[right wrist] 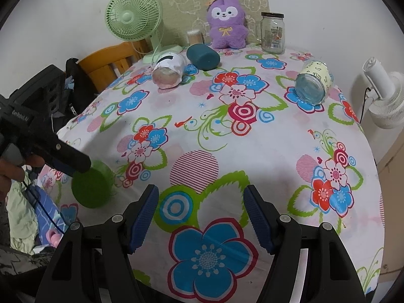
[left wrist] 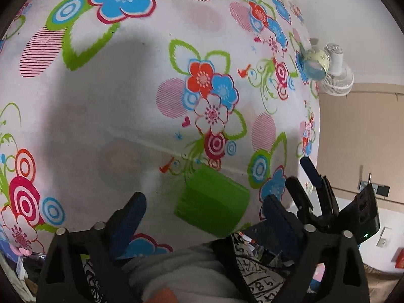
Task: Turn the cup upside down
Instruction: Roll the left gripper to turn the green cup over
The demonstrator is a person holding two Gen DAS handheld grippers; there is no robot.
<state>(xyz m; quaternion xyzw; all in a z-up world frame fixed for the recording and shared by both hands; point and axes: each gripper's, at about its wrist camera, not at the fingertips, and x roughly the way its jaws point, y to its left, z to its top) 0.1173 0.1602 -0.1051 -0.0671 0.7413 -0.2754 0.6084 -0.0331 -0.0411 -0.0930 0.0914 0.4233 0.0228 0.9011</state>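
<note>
My left gripper (left wrist: 199,212) hangs over the flowered tablecloth (left wrist: 141,80) with its jaws spread wide, and the green cup (left wrist: 212,204) sits in the gap between them, nearer the right finger; I cannot tell from this view whether either pad touches it. The cup's lower edge is cut off by the gripper body and by grey cloth at the 6 o'clock edge of the picture. From my right wrist camera the same cup (right wrist: 92,188) shows at about 9 o'clock, close to the near-left edge of the table, its top partly hidden by the left gripper's dark finger (right wrist: 68,159); the fisheye curve and shadow make it hard to say whether it stands upright or inverted. My right gripper (right wrist: 200,214) is open too, holding nothing, over a big blue flower print. Toward 12 o'clock in that view lie a teal cup (right wrist: 203,56) and a white-wrapped jar (right wrist: 168,72) on their sides, and at 2 o'clock a pale yellow jar (right wrist: 314,82) also on its side. A purple plush toy (right wrist: 226,24), a glass jar (right wrist: 272,32) and a green fan (right wrist: 133,15) stand at the far edge.
</note>
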